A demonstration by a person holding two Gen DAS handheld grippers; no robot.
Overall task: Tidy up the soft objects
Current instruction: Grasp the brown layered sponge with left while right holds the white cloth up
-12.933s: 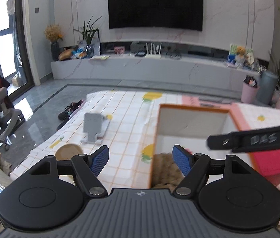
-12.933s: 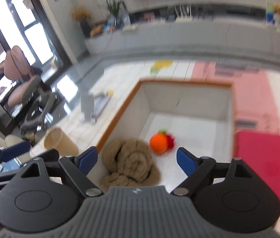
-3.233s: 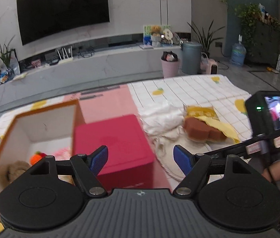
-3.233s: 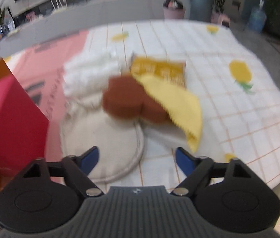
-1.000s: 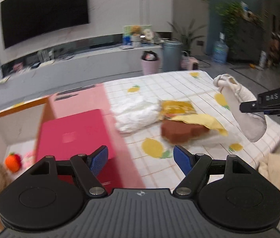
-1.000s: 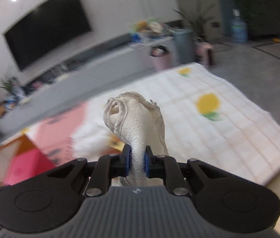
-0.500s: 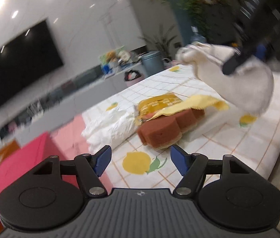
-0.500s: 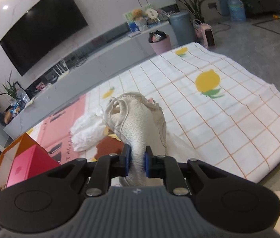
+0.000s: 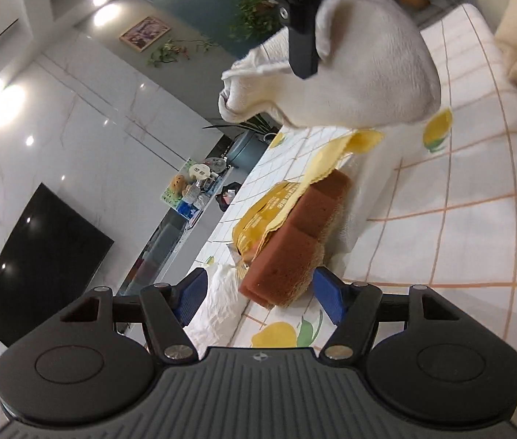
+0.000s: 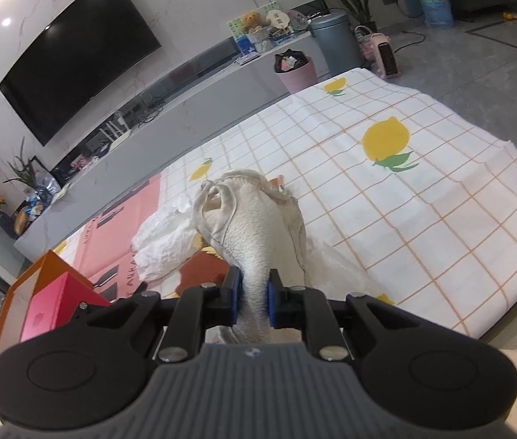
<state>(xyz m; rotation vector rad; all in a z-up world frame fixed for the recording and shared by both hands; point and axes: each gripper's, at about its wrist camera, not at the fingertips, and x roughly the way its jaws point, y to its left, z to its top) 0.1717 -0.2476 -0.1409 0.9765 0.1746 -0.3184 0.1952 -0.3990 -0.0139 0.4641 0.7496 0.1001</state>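
Observation:
My right gripper is shut on a cream cloth and holds it up above the table; the cloth also shows in the left wrist view, hanging from the right gripper's black fingers. My left gripper is open and empty, tilted, just in front of a brown sponge. A yellow cloth and a yellow packet lie on the sponge. A crumpled white cloth lies beside them.
The table wears a checked lemon-print cover. An orange box with a red box beside it stands at the left. A TV and a low cabinet lie beyond.
My left gripper has rolled and tilted upward and moved closer to the sponge. My right gripper still holds the cream cloth aloft, which now hangs nearer to the left camera.

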